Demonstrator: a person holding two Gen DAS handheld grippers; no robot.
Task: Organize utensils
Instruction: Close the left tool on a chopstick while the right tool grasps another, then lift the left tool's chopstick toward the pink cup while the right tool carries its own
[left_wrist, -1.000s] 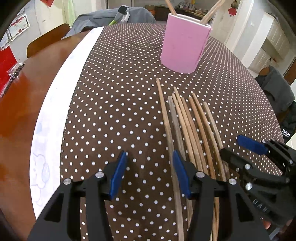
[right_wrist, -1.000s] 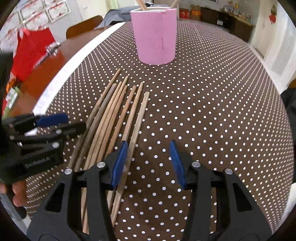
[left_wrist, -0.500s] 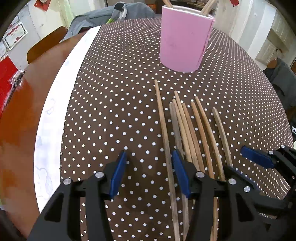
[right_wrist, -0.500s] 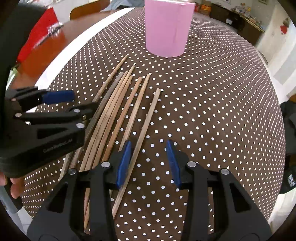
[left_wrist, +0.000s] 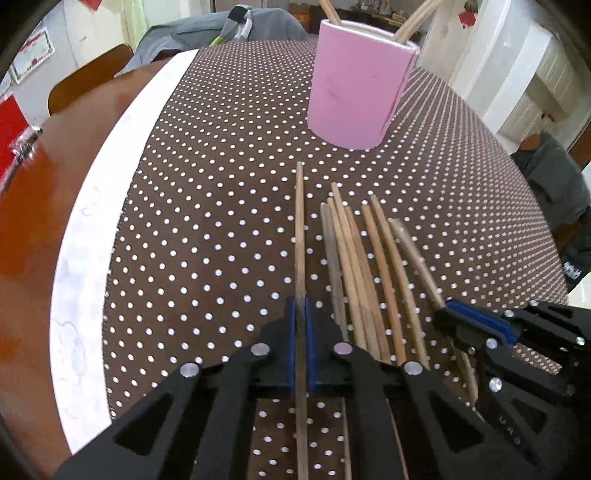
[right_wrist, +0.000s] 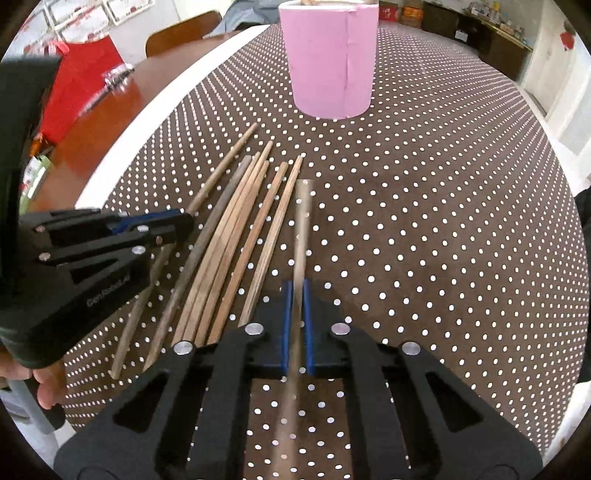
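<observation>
While both tools point steeply down at the polka-dot cloth (left_wrist: 207, 206) covering the surface, each has just been closing and now pinches one chopstick; the left tool (left_wrist: 301, 314) has its blue pads pressed onto the leftmost chopstick (left_wrist: 300, 229), which runs straight away from it toward the pink cup (left_wrist: 356, 88); the right tool (right_wrist: 296, 295) clamps the rightmost chopstick (right_wrist: 302, 221), which looks blurred and points toward the same cup, seen at the far side of the cloth; between the two gripped sticks the remaining chopsticks (right_wrist: 236, 229) lie side by side in a loose fan on the cloth, near the tools and apart from the cup; a few chopsticks already stand inside the cup, tips poking above its rim; a bare brown strip of the surface (left_wrist: 33, 229) shows to the left of the cloth's white border
</observation>
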